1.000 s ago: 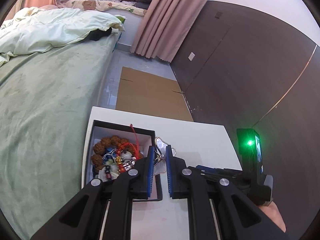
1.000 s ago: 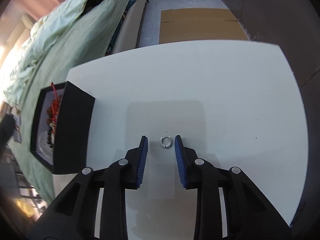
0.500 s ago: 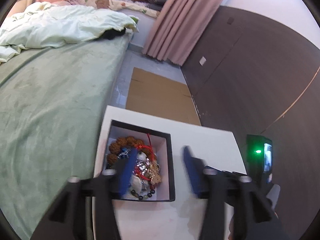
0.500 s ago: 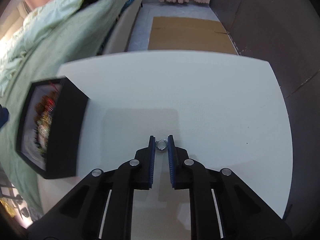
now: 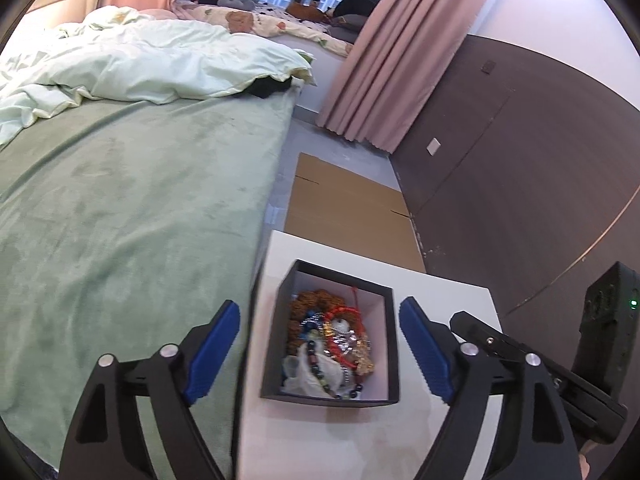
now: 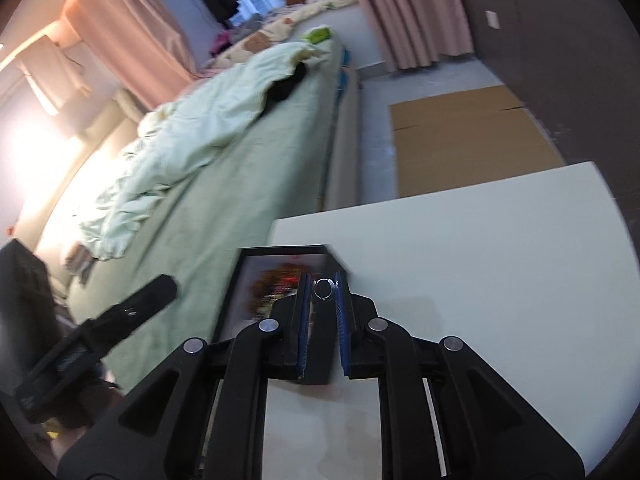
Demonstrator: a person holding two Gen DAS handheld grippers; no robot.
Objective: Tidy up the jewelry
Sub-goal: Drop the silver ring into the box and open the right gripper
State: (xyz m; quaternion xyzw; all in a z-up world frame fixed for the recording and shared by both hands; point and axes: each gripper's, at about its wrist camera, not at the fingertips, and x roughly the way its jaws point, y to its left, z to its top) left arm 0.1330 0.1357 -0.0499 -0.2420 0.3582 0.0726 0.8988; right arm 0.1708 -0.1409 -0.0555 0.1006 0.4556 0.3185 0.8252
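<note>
The box (image 5: 332,398) crowds the counter's (image 6: 500,280) bed-side corner; the rest of the counter lies bare, walled by dark panelling (image 5: 520,184).

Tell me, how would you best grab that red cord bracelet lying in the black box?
Probably from straight above, nipping the red cord bracelet where its loop arches highest over the pile. The black box walls block any sideways approach, and the cord lies tangled among beads, so a raised strand is the cleanest bite. The left gripper already stands open there.
</note>
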